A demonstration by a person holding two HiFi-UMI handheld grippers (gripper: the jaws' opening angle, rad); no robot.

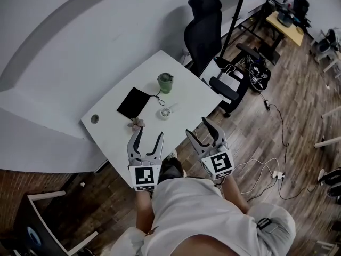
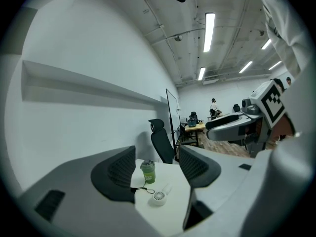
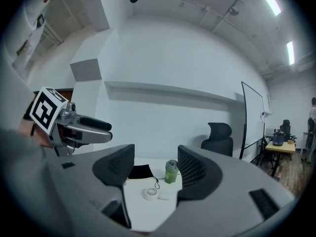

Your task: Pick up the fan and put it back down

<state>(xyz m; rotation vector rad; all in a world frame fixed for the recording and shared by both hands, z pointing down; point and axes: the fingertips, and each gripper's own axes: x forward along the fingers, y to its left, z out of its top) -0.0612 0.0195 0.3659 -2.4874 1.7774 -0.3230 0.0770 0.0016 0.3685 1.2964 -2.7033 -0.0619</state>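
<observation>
Awaiting pickup: fan lay untouched on worktop, farther off than left tool and right tool, both released, empty. Lift and set-down outstanding.

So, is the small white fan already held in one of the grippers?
No, the fan lies on the table, beyond the left gripper and the right gripper, both with empty jaws.

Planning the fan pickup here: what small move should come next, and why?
Probably ease the right tool forward toward the fan: its jaws stand apart and empty, short of the fan, which lies on the table, lined up between them in the right gripper view.
</observation>
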